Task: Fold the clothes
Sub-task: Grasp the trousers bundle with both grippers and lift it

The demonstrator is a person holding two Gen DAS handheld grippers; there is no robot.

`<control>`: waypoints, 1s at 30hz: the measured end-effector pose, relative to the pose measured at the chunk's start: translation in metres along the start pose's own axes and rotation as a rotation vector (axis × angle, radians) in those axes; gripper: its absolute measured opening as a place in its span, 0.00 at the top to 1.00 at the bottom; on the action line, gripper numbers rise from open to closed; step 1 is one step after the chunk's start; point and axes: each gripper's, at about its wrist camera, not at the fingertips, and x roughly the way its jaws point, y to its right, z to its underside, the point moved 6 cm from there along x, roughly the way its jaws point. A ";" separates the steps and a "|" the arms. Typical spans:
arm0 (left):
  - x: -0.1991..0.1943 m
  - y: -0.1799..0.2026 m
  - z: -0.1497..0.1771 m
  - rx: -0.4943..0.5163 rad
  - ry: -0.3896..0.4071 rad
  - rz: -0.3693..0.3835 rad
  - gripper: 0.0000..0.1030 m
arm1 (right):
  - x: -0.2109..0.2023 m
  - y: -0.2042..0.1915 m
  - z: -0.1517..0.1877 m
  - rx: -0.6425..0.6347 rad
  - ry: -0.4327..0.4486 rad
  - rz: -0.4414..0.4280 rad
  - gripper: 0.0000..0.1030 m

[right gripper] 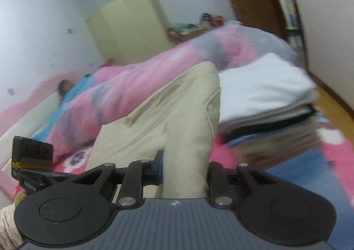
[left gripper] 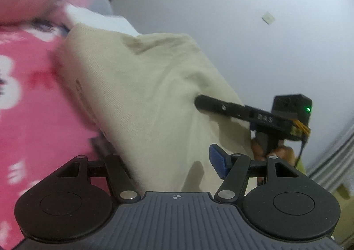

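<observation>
A beige garment (left gripper: 143, 84) hangs folded in the air between both grippers. In the left wrist view it fills the gap between my left gripper's (left gripper: 163, 161) fingers, with the blue pad (left gripper: 218, 161) against its right side. My right gripper (left gripper: 199, 103) pinches the cloth higher up on the right, and a hand (left gripper: 261, 148) holds its handle. In the right wrist view the beige garment (right gripper: 172, 112) runs up from my right gripper (right gripper: 184, 168), which is shut on a thick fold. The body of my left gripper (right gripper: 33, 157) shows at the far left.
A stack of folded clothes (right gripper: 265, 103) with a white piece on top sits to the right on the pink bedspread (right gripper: 331, 152). A pink patterned quilt (right gripper: 132, 90) lies behind. A person (right gripper: 66, 88) lies at the far end. A pale wall (left gripper: 243, 28) and a yellow-green wardrobe (right gripper: 128, 26) stand beyond.
</observation>
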 end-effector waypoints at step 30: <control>0.142 -0.054 0.043 -0.100 -0.241 0.094 0.38 | 0.032 0.193 0.034 0.253 -0.193 0.015 0.71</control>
